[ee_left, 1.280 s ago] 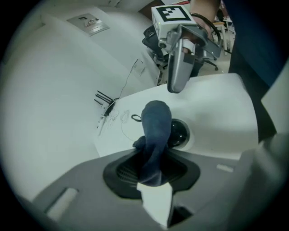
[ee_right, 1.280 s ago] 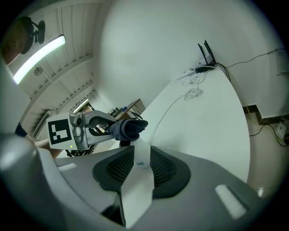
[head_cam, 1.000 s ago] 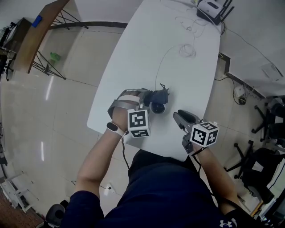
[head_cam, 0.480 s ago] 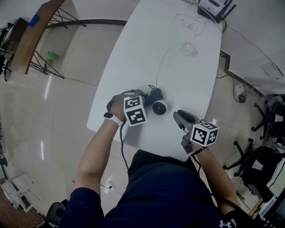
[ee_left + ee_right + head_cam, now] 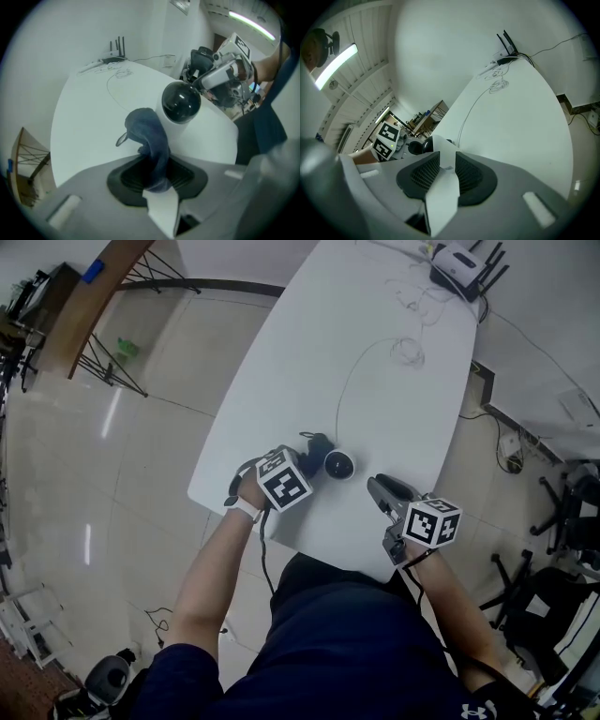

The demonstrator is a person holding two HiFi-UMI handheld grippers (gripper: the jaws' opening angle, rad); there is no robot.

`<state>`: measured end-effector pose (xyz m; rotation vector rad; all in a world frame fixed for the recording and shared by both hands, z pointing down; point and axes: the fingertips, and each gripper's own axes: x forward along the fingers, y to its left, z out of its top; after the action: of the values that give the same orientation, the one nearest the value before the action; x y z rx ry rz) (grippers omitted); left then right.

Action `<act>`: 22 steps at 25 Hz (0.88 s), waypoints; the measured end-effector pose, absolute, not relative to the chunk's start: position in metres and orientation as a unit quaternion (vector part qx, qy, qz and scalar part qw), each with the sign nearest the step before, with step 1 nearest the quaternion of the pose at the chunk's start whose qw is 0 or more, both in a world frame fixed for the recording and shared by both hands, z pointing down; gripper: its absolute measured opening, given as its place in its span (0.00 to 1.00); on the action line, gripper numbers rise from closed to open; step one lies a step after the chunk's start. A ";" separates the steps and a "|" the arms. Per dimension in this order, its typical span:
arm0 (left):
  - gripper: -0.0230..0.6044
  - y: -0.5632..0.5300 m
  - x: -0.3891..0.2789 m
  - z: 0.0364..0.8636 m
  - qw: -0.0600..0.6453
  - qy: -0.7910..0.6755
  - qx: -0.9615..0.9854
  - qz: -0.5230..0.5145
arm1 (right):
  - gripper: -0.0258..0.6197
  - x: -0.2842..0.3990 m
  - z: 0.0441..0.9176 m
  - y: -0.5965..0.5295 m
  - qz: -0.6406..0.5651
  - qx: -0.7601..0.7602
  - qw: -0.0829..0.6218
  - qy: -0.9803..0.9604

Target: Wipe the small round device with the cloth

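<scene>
The small round device (image 5: 338, 465), a white body with a black glossy dome (image 5: 181, 103), stands near the front of the white table (image 5: 375, 381). My left gripper (image 5: 302, 460) (image 5: 157, 165) is shut on a dark blue cloth (image 5: 316, 443) (image 5: 146, 132), which bunches up right beside the device on its left. My right gripper (image 5: 377, 487) (image 5: 440, 166) comes at the device from the right. Its pads sit shut on the device's white body (image 5: 435, 143). From the left gripper view, the right gripper (image 5: 208, 79) shows just behind the dome.
A thin cable (image 5: 352, 371) runs from the device up the table to a coil and a router (image 5: 461, 261) at the far end. The table's front edge is close under both grippers. Office chairs (image 5: 562, 521) stand on the floor at right, a wooden shelf (image 5: 84, 296) at top left.
The left gripper rolled and sank toward the table, taking the cloth from on top of the dome down to the device's left side. The right gripper and the device stayed put.
</scene>
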<state>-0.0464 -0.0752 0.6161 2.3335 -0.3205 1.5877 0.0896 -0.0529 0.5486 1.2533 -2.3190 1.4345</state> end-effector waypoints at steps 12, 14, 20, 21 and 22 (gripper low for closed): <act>0.21 -0.013 -0.029 0.611 0.220 -0.178 0.818 0.501 | 0.20 0.085 0.547 -0.042 0.470 0.378 0.086 -0.793; 0.21 -0.005 -0.024 0.612 0.230 -0.183 0.817 0.496 | 0.20 0.084 0.547 -0.040 0.469 0.373 0.087 -0.796; 0.21 0.018 0.001 0.606 0.258 -0.180 0.828 0.464 | 0.20 0.087 0.544 -0.037 0.467 0.363 0.085 -0.802; 0.21 0.021 0.006 0.601 0.270 -0.179 0.831 0.452 | 0.20 0.089 0.544 -0.037 0.467 0.363 0.083 -0.802; 0.21 0.024 0.010 0.597 0.283 -0.179 0.833 0.441 | 0.20 0.091 0.543 -0.037 0.467 0.364 0.082 -0.801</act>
<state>0.0105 0.0243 0.5967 2.2292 -0.4788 1.1804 0.0909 -0.0373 0.5435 1.0892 -2.3948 1.3961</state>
